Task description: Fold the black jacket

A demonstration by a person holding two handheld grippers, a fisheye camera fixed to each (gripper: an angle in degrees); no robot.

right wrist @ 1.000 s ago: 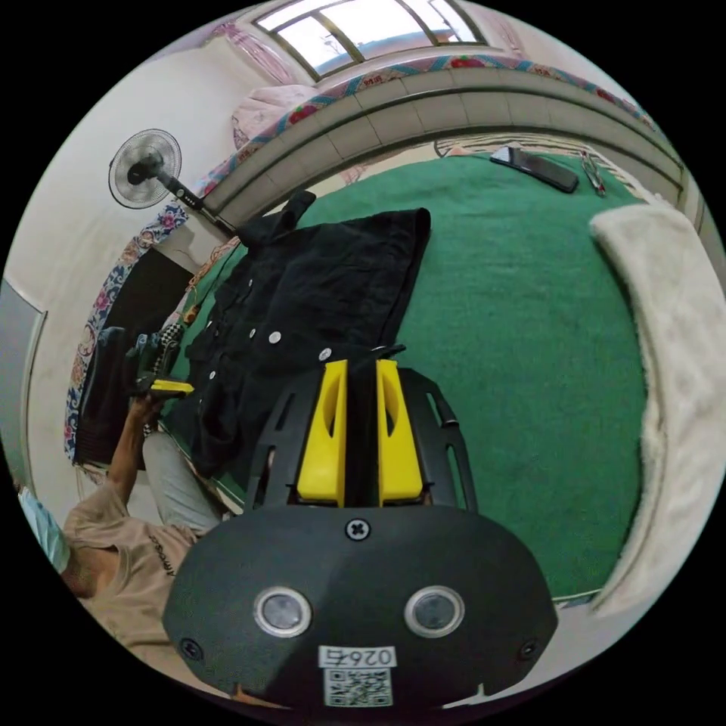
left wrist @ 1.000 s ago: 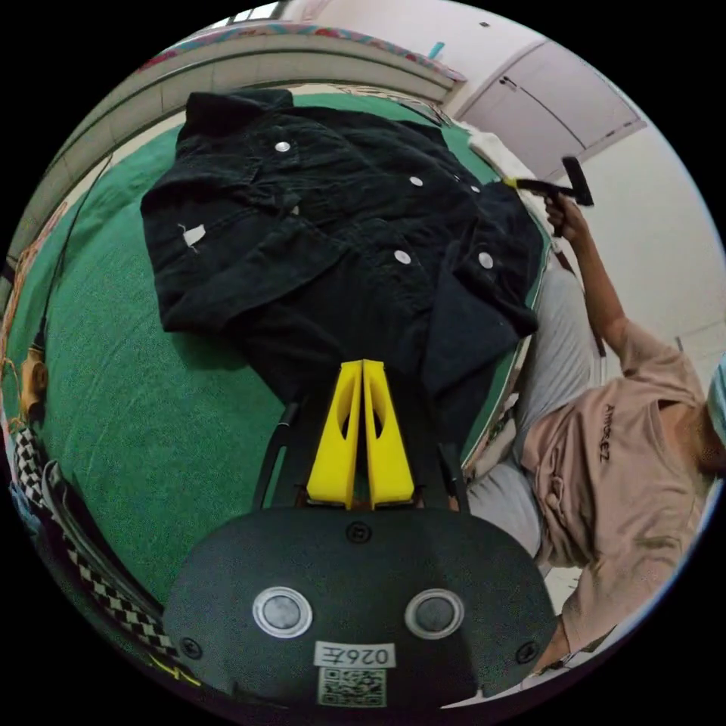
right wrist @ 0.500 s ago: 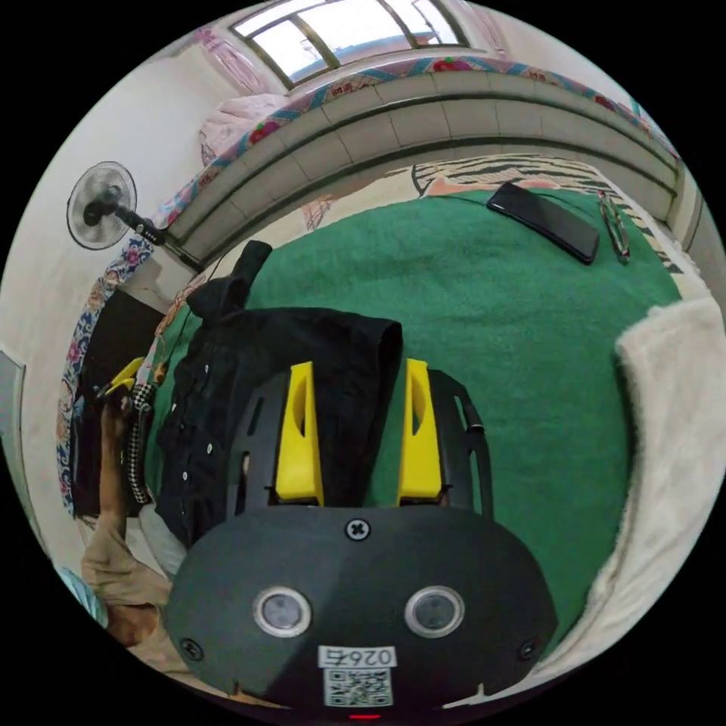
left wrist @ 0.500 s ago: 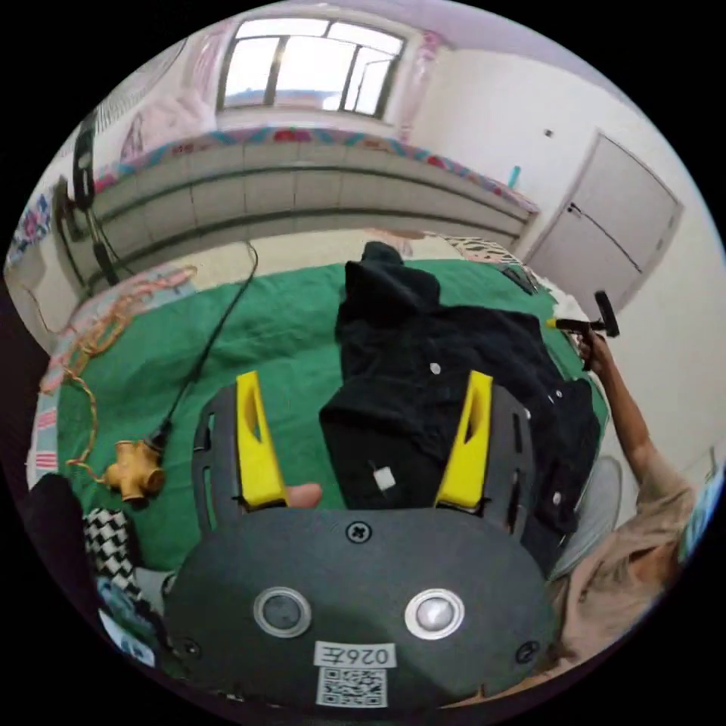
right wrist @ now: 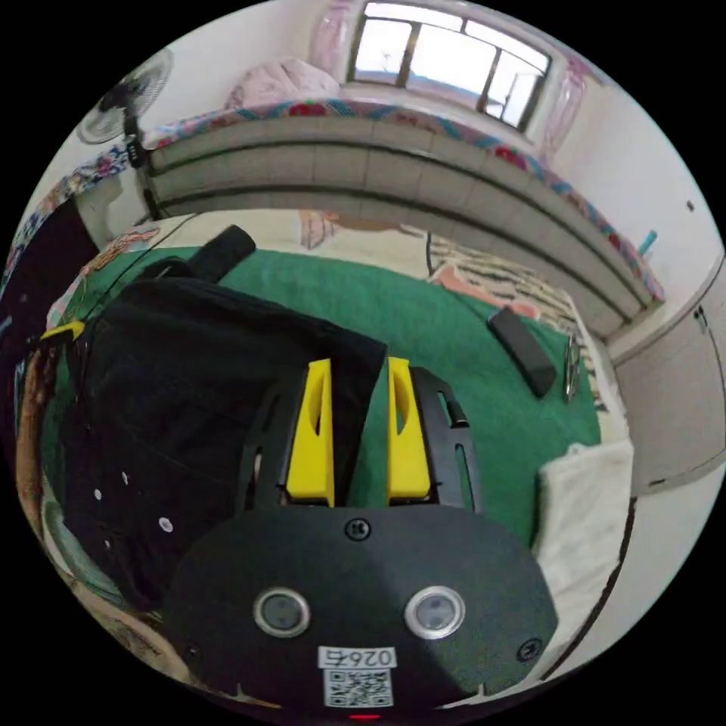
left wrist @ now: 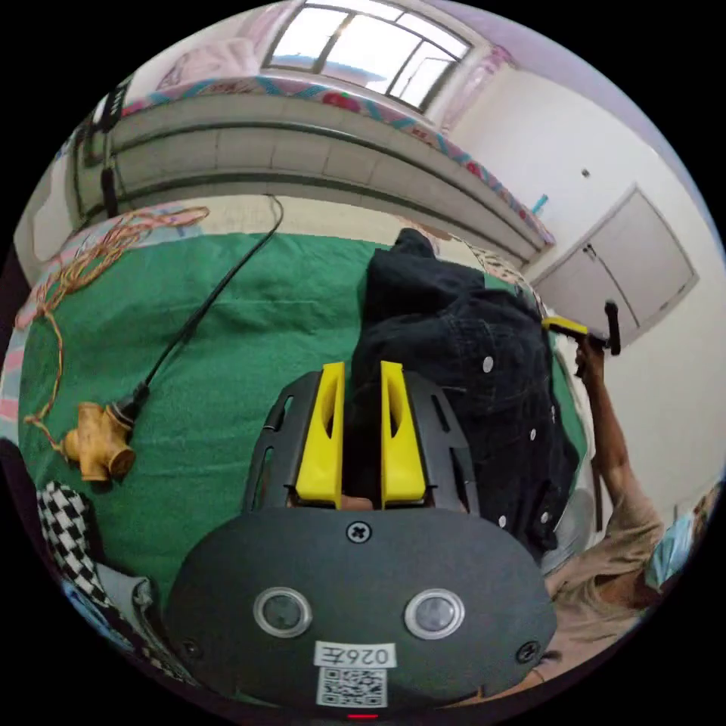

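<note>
Black jacket [left wrist: 461, 363] spread on a green blanket [left wrist: 227, 333] over a bed, buttons up. Left tongs [left wrist: 361, 378] narrowed around a dark fold at the jacket's near edge; whether clamped on it, cannot tell. Right tongs [right wrist: 360, 374] likewise narrowed at a jacket corner [right wrist: 355, 355], grip unclear. Risks, as a guess: thick cloth slipping from 1 pair of tongs mid-lift, skewing the fold; snagging the black cable [left wrist: 204, 310] nearby. No containers in sight.

Left hand-held gripper [left wrist: 361, 370] and right hand-held gripper [right wrist: 355, 367] both hold their yellow jaws narrowly apart
</note>
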